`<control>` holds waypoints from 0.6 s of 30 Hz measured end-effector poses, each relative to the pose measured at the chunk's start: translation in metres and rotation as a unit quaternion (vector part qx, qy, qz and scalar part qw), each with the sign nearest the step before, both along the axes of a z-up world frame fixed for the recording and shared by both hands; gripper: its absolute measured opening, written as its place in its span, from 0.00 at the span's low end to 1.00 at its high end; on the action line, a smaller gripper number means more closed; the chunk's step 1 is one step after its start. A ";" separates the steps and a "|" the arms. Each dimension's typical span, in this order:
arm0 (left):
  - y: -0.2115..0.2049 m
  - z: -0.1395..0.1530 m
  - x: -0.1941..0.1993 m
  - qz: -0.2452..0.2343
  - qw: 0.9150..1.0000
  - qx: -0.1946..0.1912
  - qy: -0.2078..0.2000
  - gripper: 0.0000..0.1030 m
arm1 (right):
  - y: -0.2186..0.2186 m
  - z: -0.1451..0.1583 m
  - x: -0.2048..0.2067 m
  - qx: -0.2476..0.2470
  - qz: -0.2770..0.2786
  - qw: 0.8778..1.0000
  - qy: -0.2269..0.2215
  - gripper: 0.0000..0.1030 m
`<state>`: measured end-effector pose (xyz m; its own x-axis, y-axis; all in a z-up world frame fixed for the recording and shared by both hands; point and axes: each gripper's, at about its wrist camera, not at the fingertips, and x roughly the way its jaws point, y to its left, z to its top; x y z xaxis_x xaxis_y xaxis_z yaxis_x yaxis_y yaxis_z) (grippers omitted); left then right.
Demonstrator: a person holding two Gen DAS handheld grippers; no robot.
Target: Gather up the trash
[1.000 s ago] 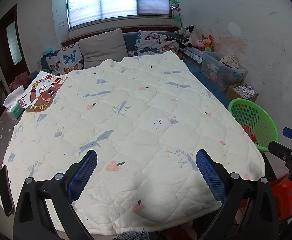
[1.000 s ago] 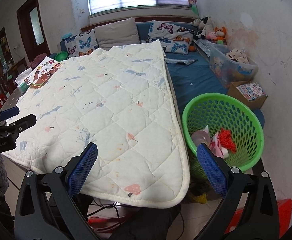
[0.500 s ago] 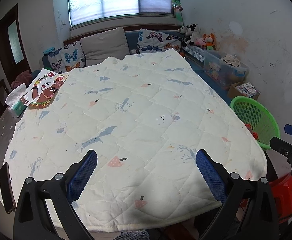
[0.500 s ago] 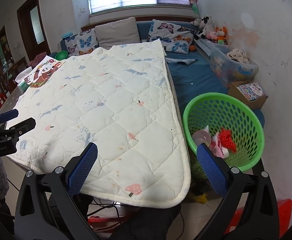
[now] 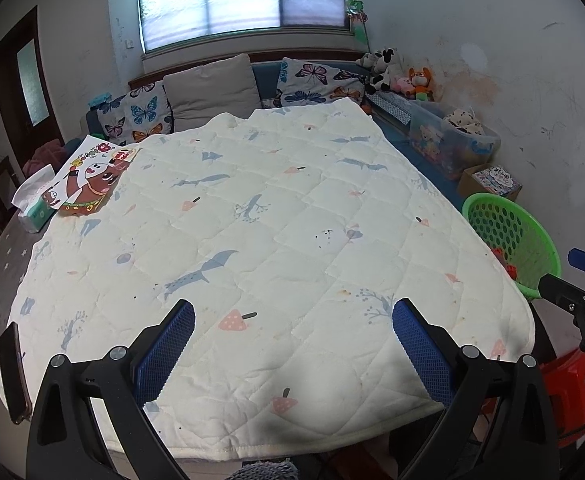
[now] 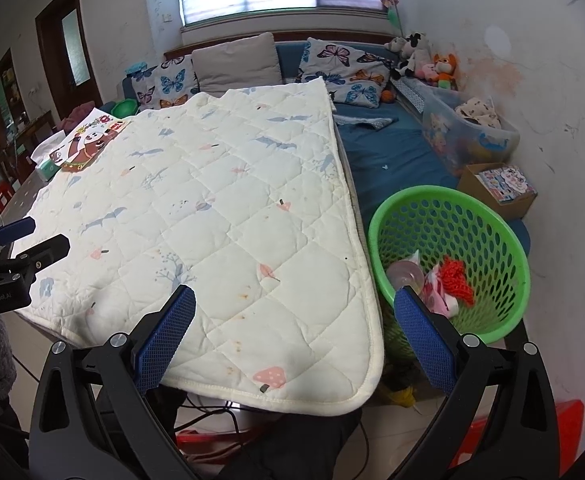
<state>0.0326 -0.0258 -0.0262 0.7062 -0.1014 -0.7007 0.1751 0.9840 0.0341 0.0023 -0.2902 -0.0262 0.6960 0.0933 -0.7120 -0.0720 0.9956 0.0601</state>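
A green perforated basket [image 6: 488, 220] stands right of the table and holds trash: a clear cup [image 6: 402, 274], a pink-white wrapper [image 6: 438, 288] and a red net [image 6: 458, 276]. The same basket [image 5: 508, 232] shows at the right in the left wrist view. My left gripper [image 5: 292, 320] is open above the near edge of the white quilted cover [image 5: 272, 220], with nothing between its fingers. My right gripper [image 6: 292, 316] is open too, empty, over the cover's near right corner [image 6: 332, 360] beside the basket. Each gripper shows in the other's view, the right gripper [image 5: 572, 280] and the left gripper [image 6: 24, 240].
A cartoon picture book [image 5: 92, 178] and a tissue pack [image 5: 32, 204] lie at the table's far left. A phone [image 5: 12, 372] rests at the near left edge. A blue sofa with butterfly cushions [image 6: 348, 76], a clear toy bin [image 6: 464, 128] and a cardboard box [image 6: 500, 184] line the back right.
Both views have drifted slightly back and up from the table. The grippers stay open and empty; nothing on the table or in the basket has moved.
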 end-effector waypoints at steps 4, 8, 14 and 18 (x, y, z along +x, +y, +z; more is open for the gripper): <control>0.000 0.000 -0.001 -0.001 1.000 -0.001 0.000 0.93 | 0.000 0.000 0.000 0.000 0.001 1.000 0.000 0.96; 0.000 0.000 -0.004 -0.002 1.000 -0.001 -0.001 0.93 | 0.001 -0.001 -0.001 -0.001 0.002 1.000 0.000 0.96; -0.004 0.001 -0.005 -0.006 1.000 -0.003 0.000 0.93 | 0.000 -0.002 0.000 -0.001 0.002 1.000 0.002 0.96; -0.008 0.001 -0.006 -0.011 1.000 -0.003 -0.001 0.93 | 0.001 -0.002 0.000 -0.001 0.003 1.000 0.002 0.96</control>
<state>0.0265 -0.0335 -0.0251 0.7054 -0.1212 -0.6983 0.1961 0.9802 0.0280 0.0021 -0.2890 -0.0286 0.6921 0.0956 -0.7154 -0.0779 0.9953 0.0577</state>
